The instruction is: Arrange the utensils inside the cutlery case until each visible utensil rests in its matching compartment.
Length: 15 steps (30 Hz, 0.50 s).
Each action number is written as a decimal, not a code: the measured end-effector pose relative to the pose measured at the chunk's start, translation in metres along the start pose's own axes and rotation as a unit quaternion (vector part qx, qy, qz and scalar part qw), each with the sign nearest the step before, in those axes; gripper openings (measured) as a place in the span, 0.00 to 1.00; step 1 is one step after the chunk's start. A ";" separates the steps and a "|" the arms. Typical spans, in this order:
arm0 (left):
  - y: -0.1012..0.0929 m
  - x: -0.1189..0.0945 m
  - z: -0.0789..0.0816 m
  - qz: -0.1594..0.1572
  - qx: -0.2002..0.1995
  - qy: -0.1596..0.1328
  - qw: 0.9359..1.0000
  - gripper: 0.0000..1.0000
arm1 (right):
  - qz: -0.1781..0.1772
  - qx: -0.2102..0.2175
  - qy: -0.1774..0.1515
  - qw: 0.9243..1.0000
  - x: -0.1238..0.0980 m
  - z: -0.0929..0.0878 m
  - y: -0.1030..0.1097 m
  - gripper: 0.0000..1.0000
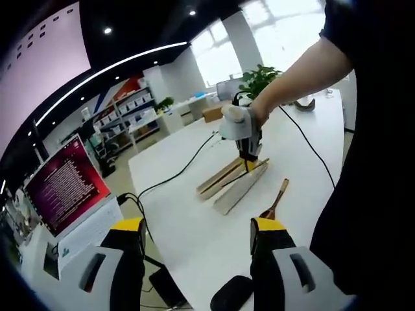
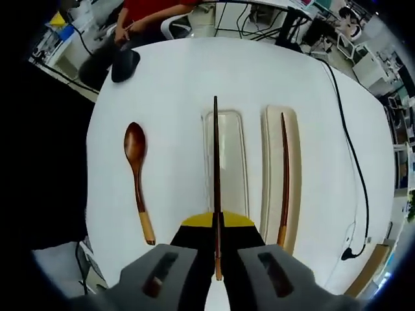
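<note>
Chopstick (image 2: 216,168) pinched between the closed jaws of the right gripper (image 2: 216,228), over the white table (image 2: 175,78).
Its near end hides between the jaws; beneath it lies 1 pale tray (image 2: 235,162), and a 2nd tray (image 2: 295,175) to the right holds another chopstick (image 2: 284,175). A wooden spoon (image 2: 137,178) lies left on bare tabletop. The left gripper (image 1: 198,230) has its jaws apart, holding nothing. Beyond it, a monitor (image 1: 65,184), shelves (image 1: 123,113) and bright windows (image 1: 214,55).

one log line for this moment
right hand-held gripper: shut on chopstick above case | second chopstick: in tray | spoon: on table | left hand-held gripper: open
</note>
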<state>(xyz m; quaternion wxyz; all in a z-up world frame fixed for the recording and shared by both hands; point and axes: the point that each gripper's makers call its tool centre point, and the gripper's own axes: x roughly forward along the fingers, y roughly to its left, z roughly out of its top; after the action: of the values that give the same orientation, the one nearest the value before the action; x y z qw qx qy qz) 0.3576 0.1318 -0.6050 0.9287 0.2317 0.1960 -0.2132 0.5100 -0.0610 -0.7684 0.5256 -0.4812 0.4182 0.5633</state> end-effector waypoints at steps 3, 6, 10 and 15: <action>0.000 0.002 0.000 0.000 -0.002 -0.002 1.000 0.67 | -0.004 0.000 0.001 1.000 -0.003 -0.001 -0.004 0.00; 0.000 0.004 -0.002 -0.001 -0.002 0.001 1.000 0.67 | -0.007 -0.004 0.002 1.000 -0.006 -0.001 -0.007 0.00; -0.001 0.006 -0.002 -0.003 -0.007 -0.001 1.000 0.67 | -0.009 -0.002 0.002 1.000 -0.007 -0.002 -0.014 0.00; -0.004 0.009 -0.007 -0.010 -0.008 0.006 1.000 0.67 | -0.015 0.004 0.007 1.000 -0.011 -0.006 -0.025 0.00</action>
<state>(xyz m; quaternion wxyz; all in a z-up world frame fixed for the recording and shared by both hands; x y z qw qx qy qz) 0.3607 0.1295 -0.6164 0.9271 0.2232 0.2054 -0.2200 0.5350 -0.0660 -0.7583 0.5327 -0.4893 0.4167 0.5506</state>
